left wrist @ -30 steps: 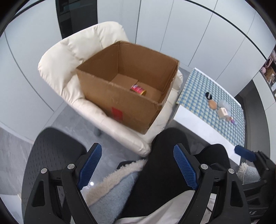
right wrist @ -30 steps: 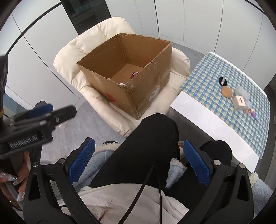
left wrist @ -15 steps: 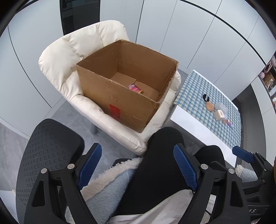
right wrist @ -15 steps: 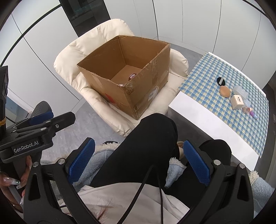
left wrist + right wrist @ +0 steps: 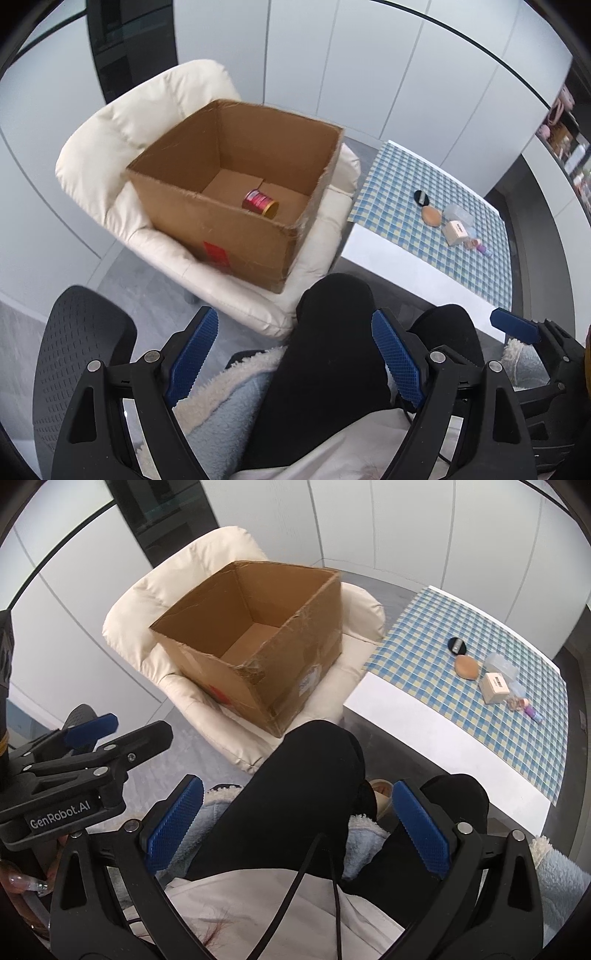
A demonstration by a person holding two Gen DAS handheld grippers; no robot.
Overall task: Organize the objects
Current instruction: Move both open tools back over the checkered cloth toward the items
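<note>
With my left gripper [image 5: 291,354] and right gripper [image 5: 295,823] both wide and empty over my lap, I should reach right to the tabletop [image 5: 417,716], take 1 small item [image 5: 495,688], then lower it into the cardboard box [image 5: 229,236].

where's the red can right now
In the left wrist view the red can lies on its side on the floor of the open cardboard box, which sits on the cream armchair; the right wrist view hides it behind the box wall.
</note>
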